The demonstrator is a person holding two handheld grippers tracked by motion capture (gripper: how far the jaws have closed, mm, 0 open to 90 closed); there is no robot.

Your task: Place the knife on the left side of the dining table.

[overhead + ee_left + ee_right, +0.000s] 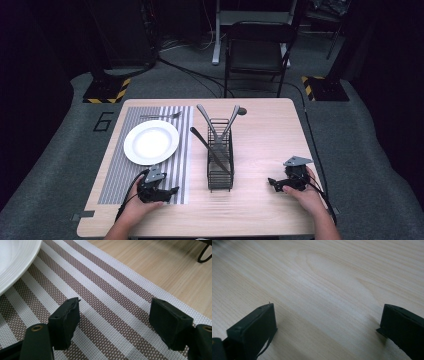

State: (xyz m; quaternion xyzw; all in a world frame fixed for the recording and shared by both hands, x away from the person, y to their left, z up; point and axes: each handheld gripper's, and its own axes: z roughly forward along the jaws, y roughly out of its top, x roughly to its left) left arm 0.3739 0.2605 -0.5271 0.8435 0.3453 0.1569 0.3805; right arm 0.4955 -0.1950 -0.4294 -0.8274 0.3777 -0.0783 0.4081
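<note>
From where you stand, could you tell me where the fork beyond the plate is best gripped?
Probably the fork by its bare handle, from above with jaws across it: it lies flat on the mat, crosswise, clear of the plate.

Left hand-held gripper [113, 320] jaws spread wide, nothing between them, low over the striped placemat [105, 297]. White plate [15, 260] sits on the placemat's far-left part. Bare wooden desk [160, 265] beyond the placemat's right edge.
</note>
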